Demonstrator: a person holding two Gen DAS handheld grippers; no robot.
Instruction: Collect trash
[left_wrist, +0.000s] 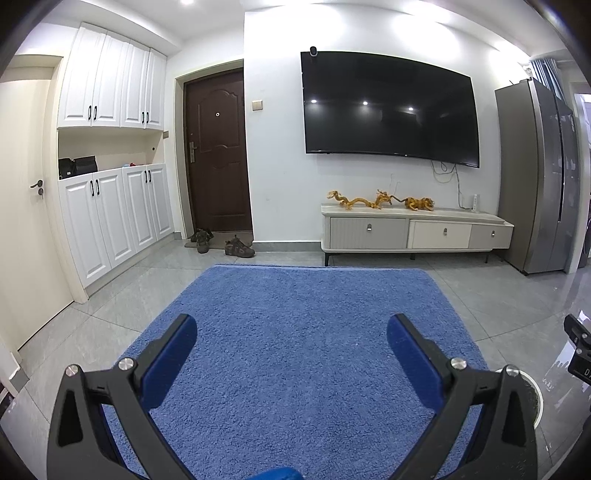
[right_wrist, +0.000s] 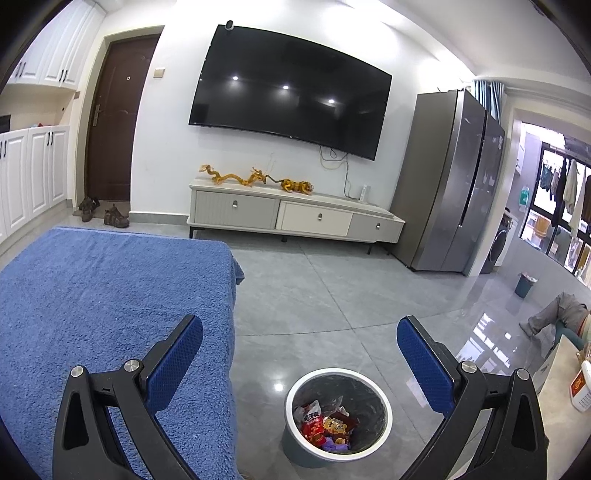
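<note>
The left gripper (left_wrist: 291, 328) hangs over a blue fleece cover (left_wrist: 295, 332) with its two blue-padded fingers (left_wrist: 168, 363) spread wide and nothing between them. The right gripper (right_wrist: 300, 330) is likewise wide apart and empty; it sits above the grey tiled floor (right_wrist: 325, 295) just beside the right edge of the cover, with its left finger over the fleece and its right finger over the tiles. Below and between its fingers stands the trash bin (right_wrist: 291, 443), a round grey pail with a white rim and a dark liner, resting on the floor close to the draped side of the cover. Inside it lies the trash (right_wrist: 325, 424): crumpled snack wrappers in red, white and yellow, plus a scrap of purple. In the left wrist view only a sliver of the bin's rim (left_wrist: 537, 397) shows, behind the right finger. No loose rubbish shows on the fleece in either view. Against the far wall a large dark television (left_wrist: 388, 107) hangs above a low white media cabinet (left_wrist: 413, 230) that carries golden dragon and tiger figurines (left_wrist: 380, 201). A tall steel refrigerator (right_wrist: 454, 184) stands to the right of the cabinet, and a brown entry door (left_wrist: 218, 155) with shoes (left_wrist: 221, 243) on the floor before it lies to the left, next to white cupboards (left_wrist: 114, 155). A second, small teal bin (right_wrist: 525, 284) stands far off by the balcony opening.
</note>
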